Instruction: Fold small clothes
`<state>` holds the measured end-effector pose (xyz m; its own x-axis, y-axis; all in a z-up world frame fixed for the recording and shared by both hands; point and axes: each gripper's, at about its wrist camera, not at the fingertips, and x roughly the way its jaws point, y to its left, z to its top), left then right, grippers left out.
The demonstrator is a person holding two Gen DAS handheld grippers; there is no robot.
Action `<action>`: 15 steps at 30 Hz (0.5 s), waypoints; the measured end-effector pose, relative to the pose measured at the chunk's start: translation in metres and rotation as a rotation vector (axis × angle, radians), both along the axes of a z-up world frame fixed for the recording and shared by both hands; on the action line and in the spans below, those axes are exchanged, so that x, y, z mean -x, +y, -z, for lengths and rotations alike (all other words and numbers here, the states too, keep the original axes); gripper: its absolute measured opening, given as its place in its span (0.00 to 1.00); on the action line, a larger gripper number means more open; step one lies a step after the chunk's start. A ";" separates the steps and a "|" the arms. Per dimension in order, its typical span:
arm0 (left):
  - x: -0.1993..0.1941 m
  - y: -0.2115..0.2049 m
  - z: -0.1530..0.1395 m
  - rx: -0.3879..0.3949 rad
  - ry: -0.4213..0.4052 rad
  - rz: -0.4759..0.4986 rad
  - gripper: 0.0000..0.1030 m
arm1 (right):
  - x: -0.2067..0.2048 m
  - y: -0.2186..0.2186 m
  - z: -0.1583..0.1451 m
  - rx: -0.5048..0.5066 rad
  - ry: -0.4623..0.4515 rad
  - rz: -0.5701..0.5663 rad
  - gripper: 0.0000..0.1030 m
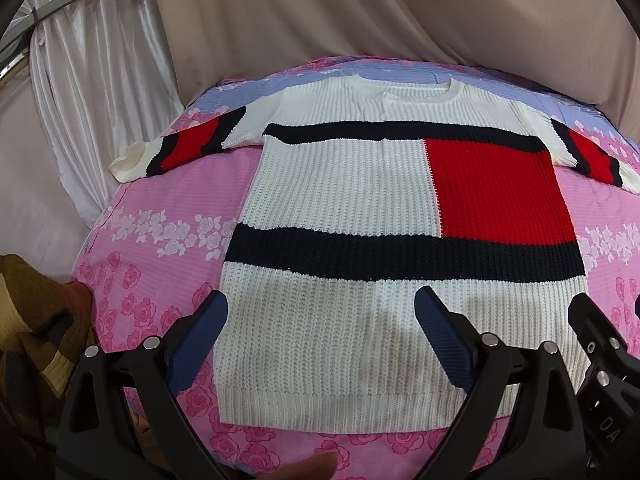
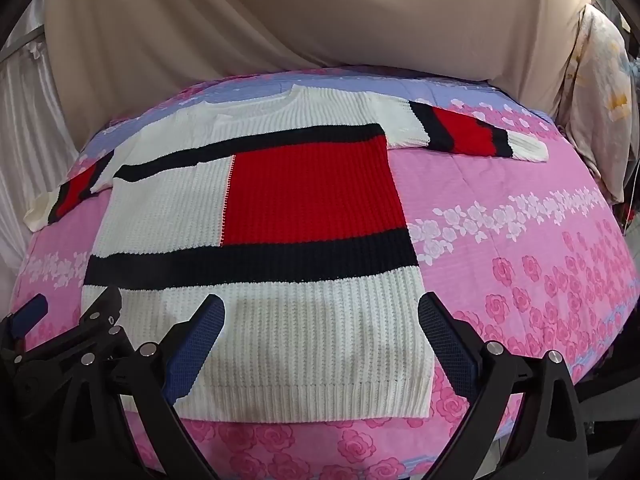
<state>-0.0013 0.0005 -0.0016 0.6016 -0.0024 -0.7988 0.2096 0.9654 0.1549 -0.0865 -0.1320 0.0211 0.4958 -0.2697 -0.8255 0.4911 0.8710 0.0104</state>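
A knitted sweater (image 1: 360,184), white with black bands and a red block, lies flat and spread on the pink floral bedsheet (image 1: 160,240), hem toward me, both sleeves out to the sides. It also shows in the right wrist view (image 2: 280,208). My left gripper (image 1: 320,304) is open and empty, hovering over the lower left part of the hem. My right gripper (image 2: 320,308) is open and empty over the lower right part of the hem. The right gripper's body shows at the left view's right edge (image 1: 592,332), and the left gripper in the right view (image 2: 80,324).
Beige and white drapes (image 1: 280,12) hang behind the bed. A brown garment pile (image 1: 36,328) lies off the bed's left edge. A floral cloth (image 2: 600,80) hangs at the far right. The sheet (image 2: 520,240) extends right of the sweater.
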 end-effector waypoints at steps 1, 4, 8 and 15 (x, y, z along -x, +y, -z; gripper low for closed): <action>0.000 0.000 0.000 0.002 0.002 0.002 0.90 | 0.000 0.000 0.000 -0.001 0.001 0.001 0.93; 0.000 -0.003 0.002 0.003 0.010 0.003 0.90 | 0.005 -0.002 0.001 -0.001 -0.003 0.005 0.93; 0.001 -0.005 0.003 0.006 0.012 0.015 0.90 | 0.007 -0.002 0.001 -0.002 -0.004 0.007 0.93; 0.002 -0.006 0.003 0.005 0.015 0.021 0.90 | 0.006 -0.001 0.001 -0.003 -0.004 0.005 0.93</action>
<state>-0.0032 -0.0051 -0.0043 0.5892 -0.0188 -0.8078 0.2323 0.9615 0.1471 -0.0926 -0.1331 0.0202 0.4981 -0.2698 -0.8241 0.4952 0.8687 0.0149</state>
